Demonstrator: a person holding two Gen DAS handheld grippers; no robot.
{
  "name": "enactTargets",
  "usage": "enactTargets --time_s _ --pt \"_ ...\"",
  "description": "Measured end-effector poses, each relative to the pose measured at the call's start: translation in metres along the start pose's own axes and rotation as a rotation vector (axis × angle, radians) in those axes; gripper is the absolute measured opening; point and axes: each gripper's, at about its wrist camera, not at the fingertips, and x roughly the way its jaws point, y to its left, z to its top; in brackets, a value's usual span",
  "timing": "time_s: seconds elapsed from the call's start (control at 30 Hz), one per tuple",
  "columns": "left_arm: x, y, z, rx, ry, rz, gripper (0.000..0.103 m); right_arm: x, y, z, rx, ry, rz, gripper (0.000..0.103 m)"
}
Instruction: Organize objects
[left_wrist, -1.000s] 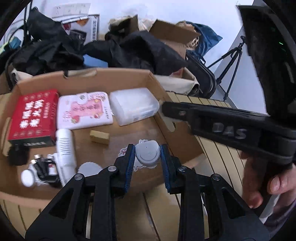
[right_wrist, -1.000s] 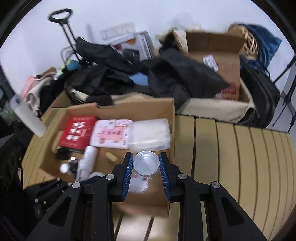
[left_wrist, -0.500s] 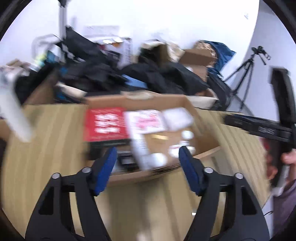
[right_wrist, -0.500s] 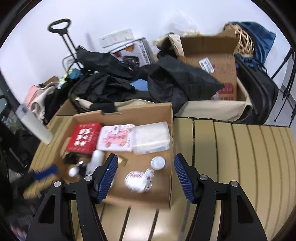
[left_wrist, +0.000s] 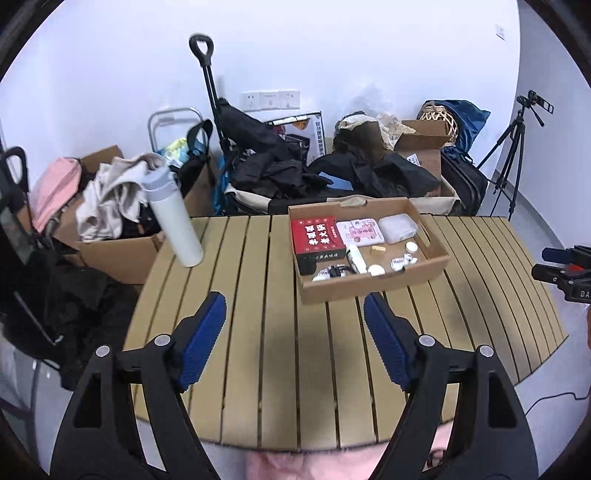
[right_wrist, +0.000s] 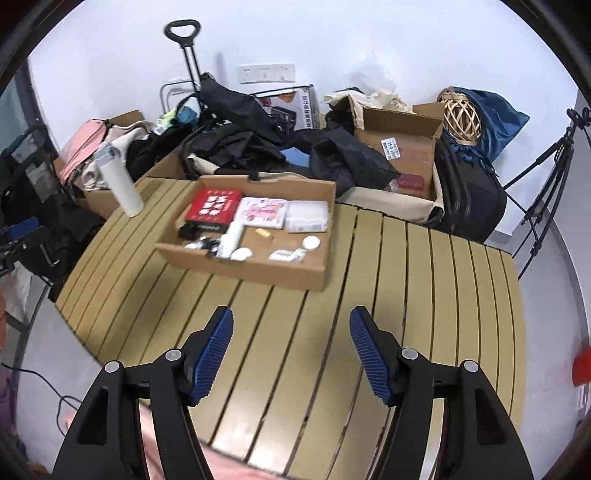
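Note:
A shallow cardboard tray (left_wrist: 373, 286) (right_wrist: 255, 269) sits on the slatted wooden table (left_wrist: 280, 350) (right_wrist: 314, 332). Inside lie a red box (left_wrist: 317, 232) (right_wrist: 214, 205), a pink packet (left_wrist: 360, 230) (right_wrist: 263, 211), a clear plastic case (left_wrist: 399, 228) (right_wrist: 308, 216), a white tube (left_wrist: 356, 257) (right_wrist: 229, 240), round white lids (left_wrist: 411, 246) (right_wrist: 311, 242) and small bits. My left gripper (left_wrist: 295, 314) hangs well back above the table's near side, its jaws opening with nothing between them. My right gripper (right_wrist: 291, 328) likewise stands back from the tray, jaws opening and empty.
A white bottle (left_wrist: 171, 218) (right_wrist: 119, 186) stands at the table's far left corner. Behind the table are piled black bags (left_wrist: 280, 166), cardboard boxes (right_wrist: 402, 155), a trolley handle (left_wrist: 205, 66) and a tripod (left_wrist: 513, 147). The other gripper (left_wrist: 565, 273) shows at the right edge.
Both grippers let go of their round white lids, which now lie in the tray. Both opened wide and pulled back and upward, away from the tray.

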Motion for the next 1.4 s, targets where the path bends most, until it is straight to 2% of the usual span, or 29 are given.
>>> enactTargets --time_s 0.13,0.2,0.27,0.33,0.37,0.4,0.53,0.6,0.7,0.8,0.9,0.97,1.03,1.17,1.23,1.4 --pt "-0.052 -0.008 -0.015 0.034 0.001 -0.019 0.074 -0.049 0.026 -0.03 -0.022 -0.022 0.065 0.07" --pt "-0.083 -0.009 -0.017 0.059 0.005 -0.021 0.074 -0.075 0.036 -0.039 -0.057 -0.035 0.066 0.07" --pt "-0.123 -0.008 -0.016 0.077 -0.039 -0.036 0.075 -0.116 0.048 -0.047 -0.106 -0.076 0.068 0.07" --pt "-0.155 -0.005 -0.017 0.084 -0.072 -0.035 0.089 -0.15 0.054 -0.055 -0.124 -0.099 0.076 0.072" --pt "-0.169 -0.004 -0.018 0.09 -0.083 -0.035 0.093 -0.167 0.056 -0.06 -0.127 -0.108 0.087 0.079" --pt "-0.182 -0.003 -0.02 0.096 -0.089 -0.032 0.093 -0.182 0.059 -0.066 -0.124 -0.115 0.093 0.082" --pt "-0.22 -0.001 -0.037 0.095 -0.085 -0.022 0.095 -0.219 0.07 -0.092 -0.119 -0.119 0.065 0.083" --pt "-0.231 -0.002 -0.052 0.077 -0.09 -0.032 0.101 -0.233 0.077 -0.108 -0.115 -0.133 0.058 0.083" --pt "-0.236 -0.01 -0.083 0.065 -0.123 -0.031 0.103 -0.239 0.086 -0.136 -0.075 -0.154 0.061 0.083" --pt "-0.225 -0.02 -0.12 0.03 -0.167 0.005 0.103 -0.228 0.098 -0.165 -0.041 -0.179 0.042 0.083" --pt "-0.205 -0.033 -0.155 0.004 -0.146 0.048 0.103 -0.212 0.111 -0.194 -0.01 -0.217 0.0 0.083" --pt "-0.196 -0.037 -0.172 -0.042 -0.112 0.029 0.103 -0.2 0.123 -0.21 0.014 -0.231 -0.068 0.083" --pt "-0.191 -0.041 -0.185 -0.067 -0.09 0.019 0.103 -0.193 0.132 -0.218 0.04 -0.241 -0.091 0.083" --pt "-0.191 -0.05 -0.189 -0.008 -0.097 0.062 0.103 -0.182 0.143 -0.224 0.044 -0.224 -0.061 0.083" --pt "-0.192 -0.048 -0.189 -0.02 -0.096 0.045 0.103 -0.179 0.147 -0.224 0.03 -0.213 -0.084 0.083" --pt "-0.19 -0.045 -0.188 -0.034 -0.091 0.059 0.103 -0.18 0.139 -0.224 0.066 -0.215 -0.065 0.083"
